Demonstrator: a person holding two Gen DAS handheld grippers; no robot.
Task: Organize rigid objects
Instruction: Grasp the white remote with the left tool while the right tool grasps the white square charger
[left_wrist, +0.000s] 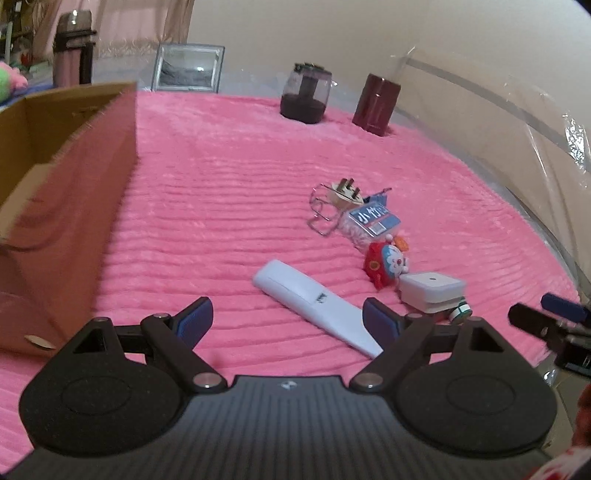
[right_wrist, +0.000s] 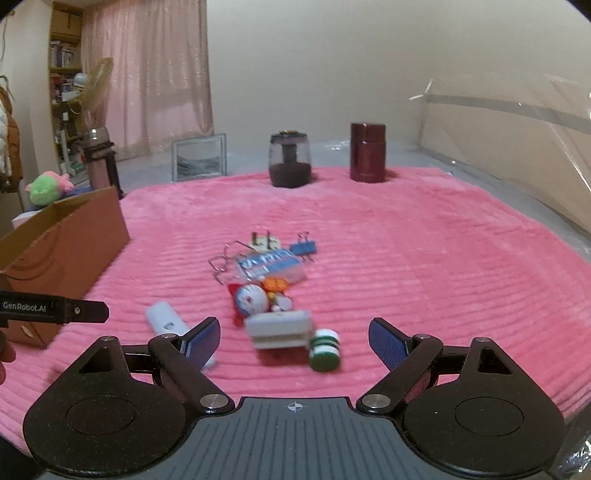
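Note:
A heap of small objects lies on the pink blanket (left_wrist: 229, 192): a white remote (left_wrist: 314, 302), a white square box (left_wrist: 430, 288), a green-and-white roll (right_wrist: 325, 349), a red toy figure (left_wrist: 384, 264), a blue-labelled clear packet (left_wrist: 373, 221), a plug (left_wrist: 345, 194), a wire clip (left_wrist: 321, 212) and a blue binder clip (right_wrist: 303, 248). My left gripper (left_wrist: 288, 323) hangs open just above the remote's near end, nothing between its fingers. My right gripper (right_wrist: 293, 341) is open too, low over the box (right_wrist: 279, 328) and roll, touching neither.
An open cardboard box (left_wrist: 74, 192) stands at the left edge of the blanket. At the back stand a dark glass jar (right_wrist: 290, 160), a maroon canister (right_wrist: 367, 153) and a framed glass pane (right_wrist: 199, 155). Clear plastic sheeting (left_wrist: 517, 110) rises at the right.

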